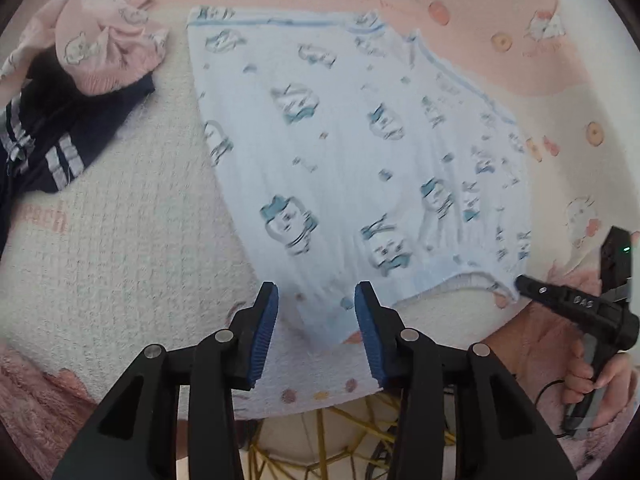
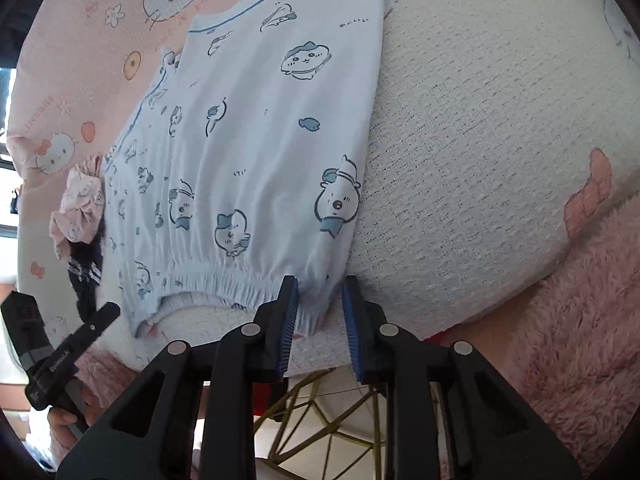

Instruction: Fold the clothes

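A pale blue pair of pyjama shorts (image 1: pixel 352 152) with cartoon prints lies flat on the white and pink blanket; it also shows in the right wrist view (image 2: pixel 248 148). Its elastic waistband (image 2: pixel 224 276) faces me. My left gripper (image 1: pixel 316 300) is open, its blue pads either side of the near left waistband corner, just above the cloth. My right gripper (image 2: pixel 320 292) is open at the other waistband corner, pads astride the hem. The right gripper also shows in the left wrist view (image 1: pixel 520 282), and the left one in the right wrist view (image 2: pixel 114 310).
A crumpled pink garment (image 1: pixel 104 48) lies on a navy garment with white stripes (image 1: pixel 52 136) at the far left. A fluffy pink blanket (image 2: pixel 580 320) covers the near right edge. A gold wire frame (image 2: pixel 320 412) shows below the front edge.
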The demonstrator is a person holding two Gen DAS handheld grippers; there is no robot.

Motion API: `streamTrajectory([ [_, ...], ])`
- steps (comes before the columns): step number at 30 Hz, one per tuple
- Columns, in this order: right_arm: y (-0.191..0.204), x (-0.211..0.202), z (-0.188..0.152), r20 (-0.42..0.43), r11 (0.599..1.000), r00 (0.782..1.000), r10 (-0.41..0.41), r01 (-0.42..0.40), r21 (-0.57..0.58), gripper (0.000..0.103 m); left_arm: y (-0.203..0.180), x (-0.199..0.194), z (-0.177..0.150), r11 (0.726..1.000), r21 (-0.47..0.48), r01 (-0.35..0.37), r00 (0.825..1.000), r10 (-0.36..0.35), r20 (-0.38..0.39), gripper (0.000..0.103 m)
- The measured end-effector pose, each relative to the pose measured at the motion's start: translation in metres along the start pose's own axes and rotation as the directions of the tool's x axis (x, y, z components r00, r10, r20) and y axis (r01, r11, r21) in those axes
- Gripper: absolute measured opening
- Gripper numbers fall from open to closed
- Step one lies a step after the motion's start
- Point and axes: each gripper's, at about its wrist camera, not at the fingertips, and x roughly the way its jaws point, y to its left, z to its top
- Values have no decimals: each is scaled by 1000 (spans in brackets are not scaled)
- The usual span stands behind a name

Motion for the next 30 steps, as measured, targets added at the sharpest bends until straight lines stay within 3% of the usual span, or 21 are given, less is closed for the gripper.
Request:
streamTrajectory([
  [3,8,-3,-4,1,997,998,-64,64,-33,22,10,-2,-2,997,-55,48,999,-48,3,44],
  [5,9,-6,-6,17,999,999,-46,46,-20,25,15,-5,0,994,-81,66,998,-65,18,44],
  [7,7,-6,-4,18,999,998,52,-53,15,28,18,-6,3,993,-93,73,997,-70,32,44],
  [9,4,-4,-2,12,985,987,160,-161,56,30,19,0,4,985,-114,127,992,-127,3,45],
  [12,2,7,-3,-11,985,989,148,-146,94,29,11,4,4,978,-118,174,984,-177,-17,45],
  [15,1,8,1,-11,986,990,141,-140,87,28,2,0,2,984,-82,158,987,-158,-3,45],
  [18,1,6,6,0,992,994,113,-113,54,8,4,-1,2,992,-69,108,994,-109,-9,45],
  [22,0,-4,10,43,985,986,162,-165,59,7,20,-5,5,991,-98,96,995,-98,-10,45],
  [26,59,-1,27,27,975,981,192,-187,-115,7,28,-8,11,988,-120,95,995,-95,5,46],
  [30,136,4,41,-16,924,979,203,-196,-329,7,35,-7,12,984,-145,104,994,-105,2,46],
])
